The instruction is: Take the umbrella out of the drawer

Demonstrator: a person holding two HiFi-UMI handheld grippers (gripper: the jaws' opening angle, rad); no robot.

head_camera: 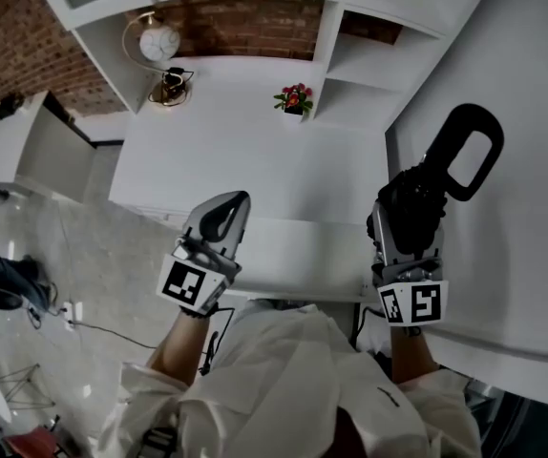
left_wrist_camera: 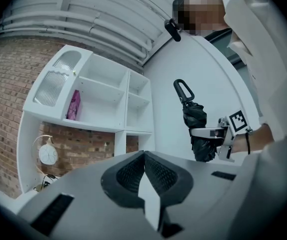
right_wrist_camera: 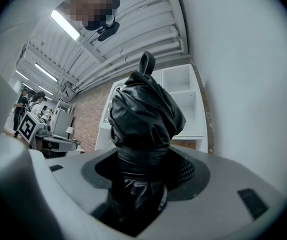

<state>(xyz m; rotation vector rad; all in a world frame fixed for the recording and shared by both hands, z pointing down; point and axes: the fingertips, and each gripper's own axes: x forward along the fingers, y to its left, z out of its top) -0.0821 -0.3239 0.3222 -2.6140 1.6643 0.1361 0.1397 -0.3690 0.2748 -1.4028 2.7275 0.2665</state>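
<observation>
- White bench [head_camera: 255,160] set against a brick wall, with white shelving [head_camera: 369,65] behind it at 12 o'clock from the person.
- The right tongs [head_camera: 403,208] are pinching the folded black umbrella [head_camera: 417,198] around its bunched fabric. Its loop handle sticks out beyond the jaws toward 1 o'clock. The umbrella is held up in the air above the bench edge, and I cannot make out the drawer.
- The left tongs [head_camera: 224,210] are pressed together with nothing between them, at 9 o'clock from the umbrella.
- Risk: the grip sits on soft, slick folds rather than on the shaft. The fabric could slide or bunch, letting the umbrella sag or slip out under a quick swing.
- Risk: a tall white panel [head_camera: 522,208] stands just beside the umbrella at 3 o'clock. Swinging that way could knock the handle against it and twist the umbrella in the jaws.
- Risk: the empty left tongs are near enough to clip the right ones if the two cross.
- Around: a small flower pot [head_camera: 295,99] at 12 o'clock and a round clock [head_camera: 158,41] at 11 o'clock, both well apart from the tongs. The bench stretch below the hands shows nothing in the way.
</observation>
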